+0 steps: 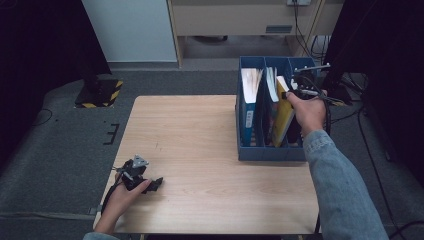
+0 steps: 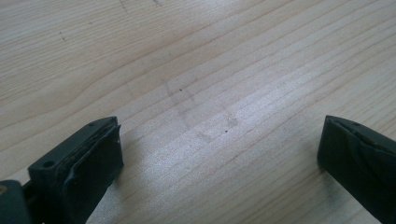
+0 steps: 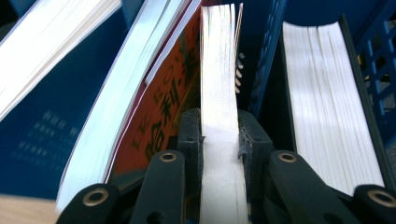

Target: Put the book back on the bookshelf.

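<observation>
A blue three-slot file holder (image 1: 270, 152) stands at the table's right edge with several books upright in it. My right gripper (image 1: 296, 92) reaches down into the holder and is shut on the yellow book (image 1: 283, 116), which leans out of its slot. In the right gripper view both pads clamp that book's white page edge (image 3: 219, 121) near its top, with an orange-covered book (image 3: 163, 126) just left of it and a thick black-covered book (image 3: 327, 116) to the right. My left gripper (image 1: 156, 184) rests low over the table's near left corner, jaws wide open with bare wood (image 2: 219, 130) between them.
The wooden table (image 1: 200, 150) is bare between the two hands. A blue book (image 1: 249, 107) fills the holder's left slot. Cables trail on the grey floor right of the holder. A black stand base with yellow stripes (image 1: 99, 93) sits on the floor beyond the far left corner.
</observation>
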{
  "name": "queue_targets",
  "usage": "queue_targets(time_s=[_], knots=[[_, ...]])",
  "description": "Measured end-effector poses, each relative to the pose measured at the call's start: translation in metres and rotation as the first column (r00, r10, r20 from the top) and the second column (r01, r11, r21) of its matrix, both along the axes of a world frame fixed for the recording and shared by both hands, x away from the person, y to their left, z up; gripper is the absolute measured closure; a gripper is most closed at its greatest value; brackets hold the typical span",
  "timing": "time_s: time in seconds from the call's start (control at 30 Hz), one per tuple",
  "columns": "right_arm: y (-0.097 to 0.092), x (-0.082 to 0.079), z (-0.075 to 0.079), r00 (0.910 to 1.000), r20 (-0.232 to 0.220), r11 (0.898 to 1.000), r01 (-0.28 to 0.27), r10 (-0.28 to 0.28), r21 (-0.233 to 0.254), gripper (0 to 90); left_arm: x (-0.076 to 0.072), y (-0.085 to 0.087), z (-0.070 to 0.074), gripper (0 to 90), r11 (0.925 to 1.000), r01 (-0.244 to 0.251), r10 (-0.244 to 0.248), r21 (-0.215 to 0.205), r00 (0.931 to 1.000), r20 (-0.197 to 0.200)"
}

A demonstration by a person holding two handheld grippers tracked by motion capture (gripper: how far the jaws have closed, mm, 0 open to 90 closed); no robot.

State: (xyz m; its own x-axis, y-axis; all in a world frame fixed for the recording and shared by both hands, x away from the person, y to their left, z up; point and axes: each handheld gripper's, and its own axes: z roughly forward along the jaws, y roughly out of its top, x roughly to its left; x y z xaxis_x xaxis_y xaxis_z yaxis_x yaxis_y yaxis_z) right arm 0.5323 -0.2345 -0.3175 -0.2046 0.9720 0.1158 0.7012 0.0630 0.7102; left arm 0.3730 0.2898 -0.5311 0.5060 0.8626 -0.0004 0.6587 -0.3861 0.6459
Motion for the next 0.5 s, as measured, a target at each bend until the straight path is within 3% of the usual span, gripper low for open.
queue_targets(time_s=[0.3, 0.5], knots=[[0.01, 0.022, -0.007, 0.9996, 0.022, 1.0, 0.019, -0.019, -0.014, 74.5, 0.0, 0.0, 0.0, 0.0, 1.0, 0.001, -0.001, -0.001, 1.0, 0.001], [0.013, 0.029, -0.012, 0.9991, 0.035, 0.999, 0.025, -0.024, -0.027, 74.5, 0.0, 0.0, 0.0, 0.0, 1.0, 0.002, -0.002, -0.001, 1.0, 0.001]])
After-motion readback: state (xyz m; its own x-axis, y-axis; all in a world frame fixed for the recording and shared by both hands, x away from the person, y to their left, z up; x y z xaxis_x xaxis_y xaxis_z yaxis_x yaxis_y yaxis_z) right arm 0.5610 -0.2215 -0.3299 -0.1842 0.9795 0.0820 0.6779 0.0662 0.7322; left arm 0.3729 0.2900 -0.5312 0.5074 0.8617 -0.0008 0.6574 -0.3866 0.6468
